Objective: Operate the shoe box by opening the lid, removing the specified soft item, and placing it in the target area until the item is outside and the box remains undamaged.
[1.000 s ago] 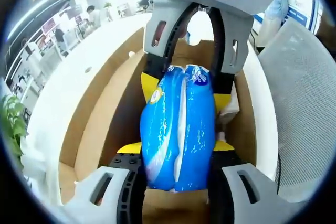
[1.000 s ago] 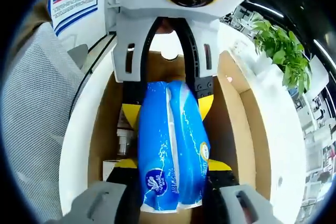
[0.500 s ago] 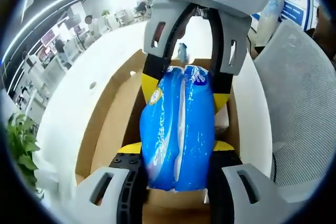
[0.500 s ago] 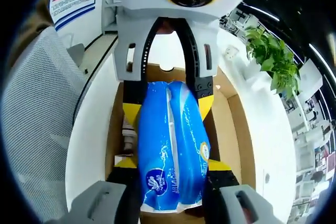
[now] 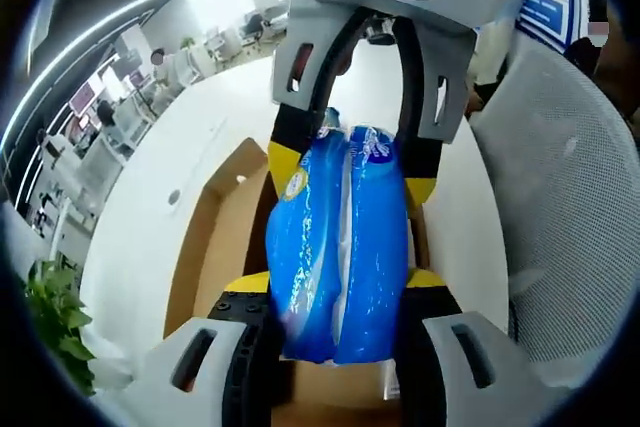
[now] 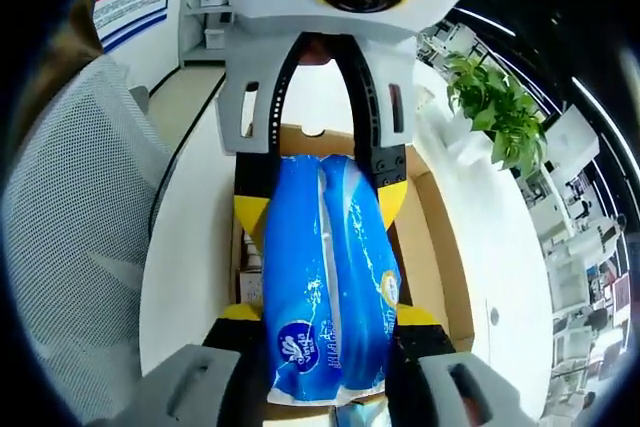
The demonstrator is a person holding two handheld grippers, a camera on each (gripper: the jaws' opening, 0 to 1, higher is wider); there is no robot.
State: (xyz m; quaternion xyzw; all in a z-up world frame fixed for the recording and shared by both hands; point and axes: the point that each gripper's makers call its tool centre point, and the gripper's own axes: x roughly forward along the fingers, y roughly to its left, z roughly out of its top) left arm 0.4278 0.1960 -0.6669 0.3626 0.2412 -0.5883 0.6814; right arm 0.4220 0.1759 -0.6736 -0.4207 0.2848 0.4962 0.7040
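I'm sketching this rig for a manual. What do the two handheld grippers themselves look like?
Both grippers share one build. The left gripper has pale grey bodies with slotted cut-outs, black jaw arms and yellow fingertip pads. The right gripper matches it. The facing gripper's lens is ringed black in the left gripper view, yellow in the right gripper view.

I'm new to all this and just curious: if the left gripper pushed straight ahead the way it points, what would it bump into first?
The blue pack it already clamps, then the right gripper facing it on the pack's far end. Depth beyond is unclear.
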